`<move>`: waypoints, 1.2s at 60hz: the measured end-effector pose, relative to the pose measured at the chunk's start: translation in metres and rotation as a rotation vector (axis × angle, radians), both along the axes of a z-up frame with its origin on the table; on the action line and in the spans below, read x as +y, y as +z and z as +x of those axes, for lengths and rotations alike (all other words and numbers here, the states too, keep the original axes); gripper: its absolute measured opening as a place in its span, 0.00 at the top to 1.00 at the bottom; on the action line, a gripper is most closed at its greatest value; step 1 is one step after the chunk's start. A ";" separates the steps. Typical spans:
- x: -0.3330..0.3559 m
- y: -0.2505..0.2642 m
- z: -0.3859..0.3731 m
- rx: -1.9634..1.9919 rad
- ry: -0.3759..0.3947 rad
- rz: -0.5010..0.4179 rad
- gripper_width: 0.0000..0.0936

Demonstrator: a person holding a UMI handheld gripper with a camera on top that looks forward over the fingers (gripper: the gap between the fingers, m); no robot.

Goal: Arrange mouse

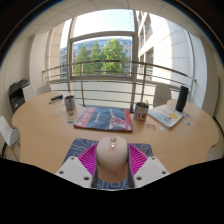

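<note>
Pale pinkish rounded mouse (111, 160) clenched between the pink-padded fingers of the gripper (111, 166), over a blue-grey patterned mouse mat (140, 152) on the round wooden table (40, 130), apparently not yet set down, with colourful magazine (104, 118) and two cans beyond, nothing obstructing.

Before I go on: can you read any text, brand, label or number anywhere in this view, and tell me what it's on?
No text is readable.
Mouse between the gripper fingers: no logo visible.
Colourful magazine on the table: cover print too small and blurred to read.
Two cups: any markings too small to tell.
Papers near the right cup: nothing legible.
</note>
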State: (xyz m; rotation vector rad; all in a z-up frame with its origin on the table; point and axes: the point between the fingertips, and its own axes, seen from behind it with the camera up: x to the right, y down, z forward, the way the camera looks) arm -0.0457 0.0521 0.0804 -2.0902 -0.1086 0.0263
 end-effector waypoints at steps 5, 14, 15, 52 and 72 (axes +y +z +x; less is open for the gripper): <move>0.006 -0.047 -0.003 -0.008 0.013 -0.059 0.55; 0.005 -0.086 -0.003 -0.009 0.018 -0.134 0.46; 0.004 -0.088 -0.003 -0.008 0.016 -0.141 0.44; -0.162 0.085 -0.019 -0.019 -0.064 -0.020 0.09; -0.299 0.120 -0.031 -0.037 -0.104 0.002 0.10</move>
